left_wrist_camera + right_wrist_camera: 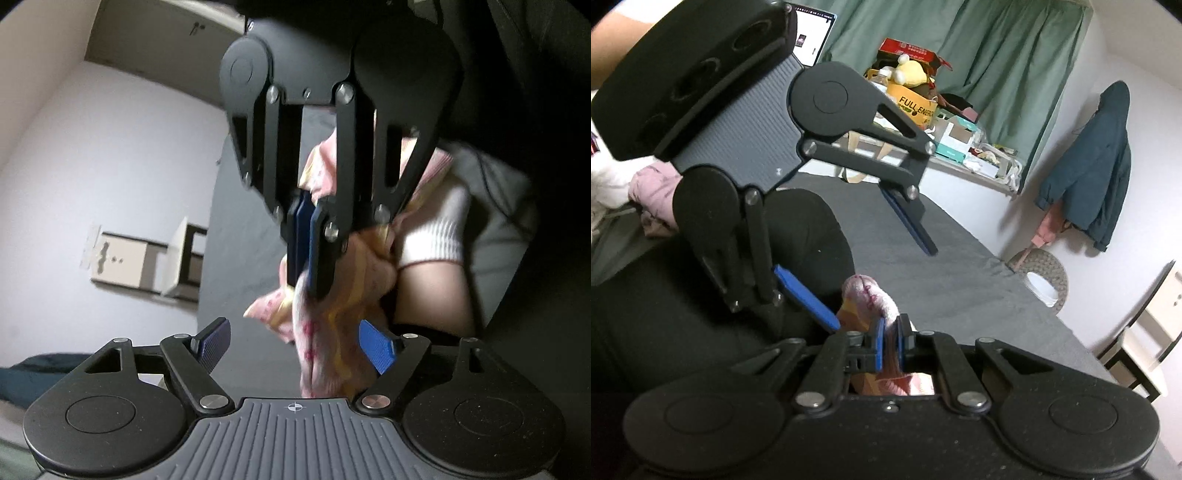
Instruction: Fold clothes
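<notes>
A small pink garment [325,354] with yellow stripes and red prints hangs bunched in the air. My right gripper [306,284] comes down from above and is shut on it, its blue pads pressed on the cloth. In the right wrist view the same cloth [871,295] bulges out above my shut right gripper [890,347]. My left gripper [295,345] is open wide, with the garment hanging between its blue fingers and nearer the right pad [376,349]. From the right wrist view the left gripper [882,288] stands spread around the cloth's top. A hand in a white cuff [432,236] is behind.
A dark grey bed sheet [960,266] lies below. A person's black-clad leg [798,229] is close on the left. A pile of pink clothes [653,192] lies at far left. A cluttered shelf with boxes [916,103] fronts green curtains, and a teal jacket [1097,166] hangs on the wall.
</notes>
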